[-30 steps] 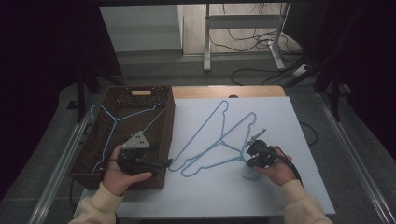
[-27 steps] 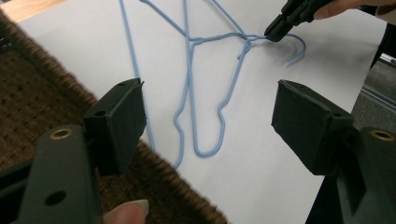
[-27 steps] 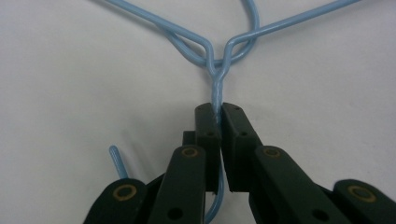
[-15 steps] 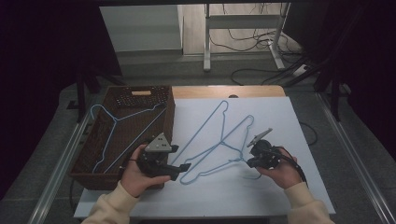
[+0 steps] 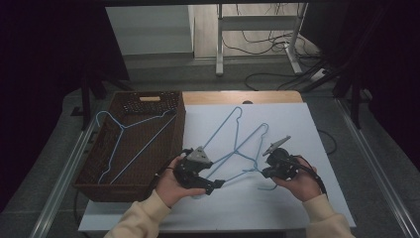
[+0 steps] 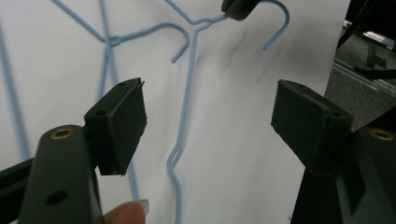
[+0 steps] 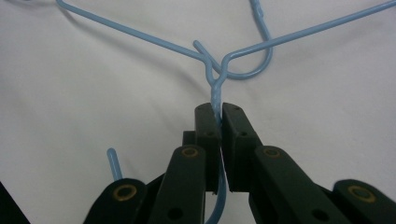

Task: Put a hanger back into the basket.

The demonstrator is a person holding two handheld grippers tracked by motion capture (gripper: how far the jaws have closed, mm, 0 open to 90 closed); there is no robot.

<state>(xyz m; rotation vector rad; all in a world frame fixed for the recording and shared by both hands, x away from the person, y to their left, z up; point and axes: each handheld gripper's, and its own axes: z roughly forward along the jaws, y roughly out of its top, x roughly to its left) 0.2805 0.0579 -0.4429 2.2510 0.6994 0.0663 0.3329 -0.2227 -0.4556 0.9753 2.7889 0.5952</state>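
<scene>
Blue wire hanger (image 7: 219, 70) on the white table (image 5: 307, 124) near its front edge, my right gripper (image 7: 218, 122) clamped on its twisted neck, my left gripper (image 6: 208, 123) jaws spread wide over its shoulder wire, wicker basket (image 5: 126, 186) at left edge.

A lab or workshop: a white-covered wooden table (image 5: 297, 129) stands on grey floor, black cables (image 5: 262, 47) trailing around a white metal desk frame (image 5: 257, 34) at twelve o'clock.

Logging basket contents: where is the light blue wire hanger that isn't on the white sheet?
In the high view, that light blue wire hanger lies inside the brown wicker basket at the table's left, beside the left gripper.
</scene>
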